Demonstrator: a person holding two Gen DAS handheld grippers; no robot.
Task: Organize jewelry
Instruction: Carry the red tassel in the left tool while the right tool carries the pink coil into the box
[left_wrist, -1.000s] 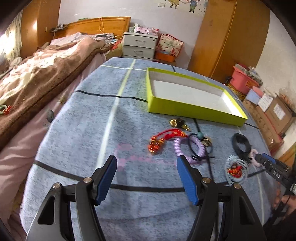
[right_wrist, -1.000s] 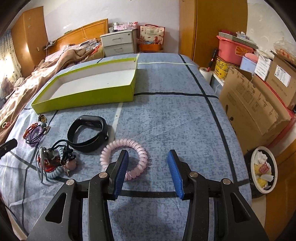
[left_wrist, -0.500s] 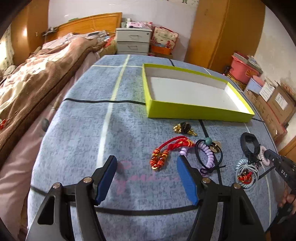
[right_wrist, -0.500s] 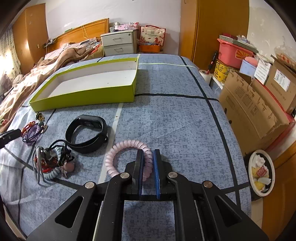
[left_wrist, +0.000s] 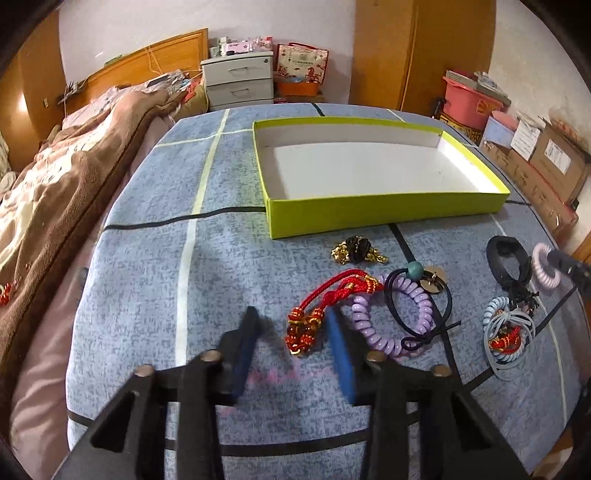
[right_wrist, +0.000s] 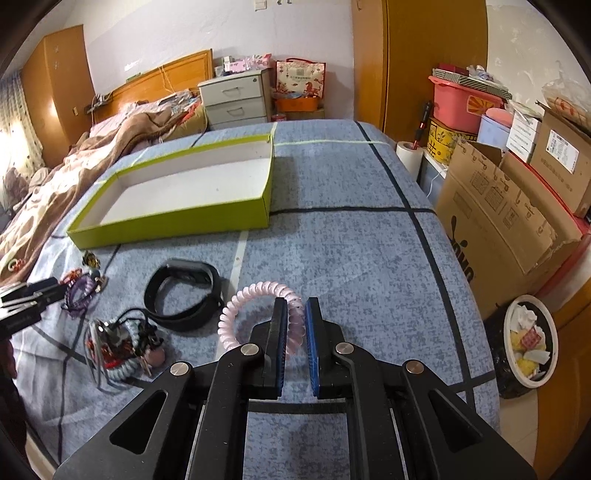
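Jewelry lies spread on the blue-grey cloth (left_wrist: 140, 280) in front of me. My right gripper (right_wrist: 296, 310) was wide open a second ago; now its blue pads are squeezed on the pink coil hair tie (right_wrist: 255, 291), which still rests on the cloth. My left gripper (left_wrist: 291, 325) has slid over toward the pile. Its jaws are closing, and the red cord with gold and red beads (left_wrist: 314, 317) sits between them, not pinched yet. Just beside it lie a purple coil tie (left_wrist: 413, 295), a gold and black piece (left_wrist: 356, 251) and a black watch band (right_wrist: 184, 291). Farther out, the green box (left_wrist: 369, 214) stands open in the same spot as before. Past the edge, a cardboard box (right_wrist: 491, 206) has black print that I cannot read.
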